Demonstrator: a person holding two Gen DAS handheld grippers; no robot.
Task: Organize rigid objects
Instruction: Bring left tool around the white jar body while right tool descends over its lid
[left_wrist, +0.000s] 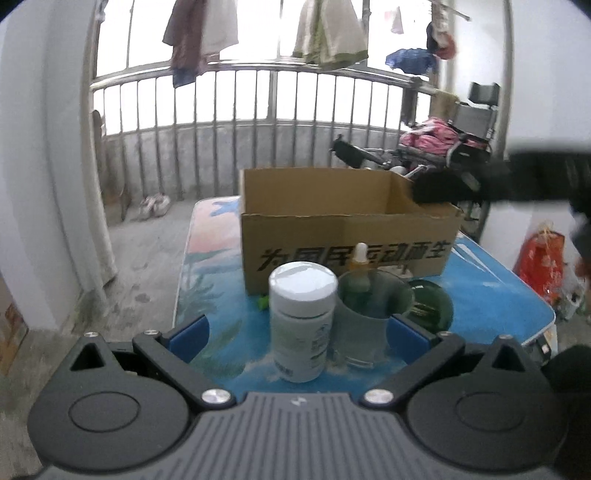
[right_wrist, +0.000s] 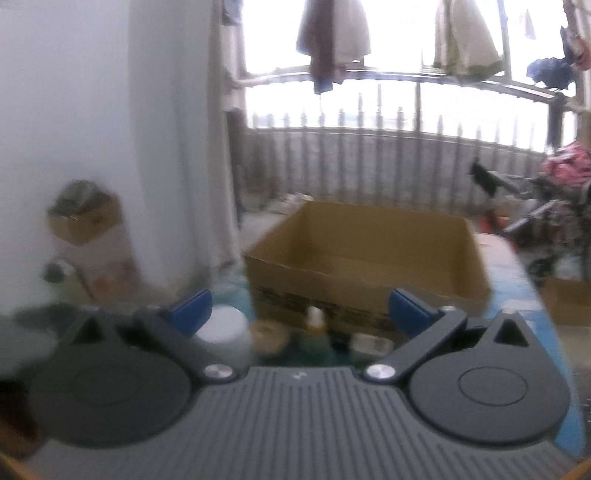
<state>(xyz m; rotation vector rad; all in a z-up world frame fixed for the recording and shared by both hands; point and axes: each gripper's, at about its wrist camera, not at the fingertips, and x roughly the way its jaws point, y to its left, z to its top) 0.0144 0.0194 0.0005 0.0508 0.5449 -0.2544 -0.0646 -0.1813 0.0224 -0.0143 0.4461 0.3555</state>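
The white pill bottle (left_wrist: 303, 319) stands upright on the table (left_wrist: 491, 306), right in front of your left tool (left_wrist: 297, 332) and between its two blue pads. Just to its right, touching or nearly touching it, is a clear glass cup (left_wrist: 369, 314), and behind the cup stands a small dropper bottle (left_wrist: 360, 266) with a white tip. A dark green round dish (left_wrist: 436, 301) sits just right of the cup. Your left tool has its jaws spread wide and holds nothing; the right pad sits beside the cup's wall, though you cannot tell whether it touches.

Behind these things the open cardboard box (left_wrist: 347, 229) rests on the table, black lettering across its near side, and its inside looks bare as far as you can see.

In the right wrist view, which is blurred, the same box (right_wrist: 369, 266) lies ahead, with the pill bottle (right_wrist: 225, 332), the dropper bottle (right_wrist: 316, 325) and some small things you cannot make out lined up below its front wall. Your right tool (right_wrist: 301, 314) is also spread wide with nothing between its pads. A dark, blurred shape reaches in over the box's right corner in the left view.

Beyond the table there is a metal railing (left_wrist: 258, 110) with hanging laundry (left_wrist: 328, 37) above it, and a red bag (left_wrist: 541, 258) on the floor to the right.
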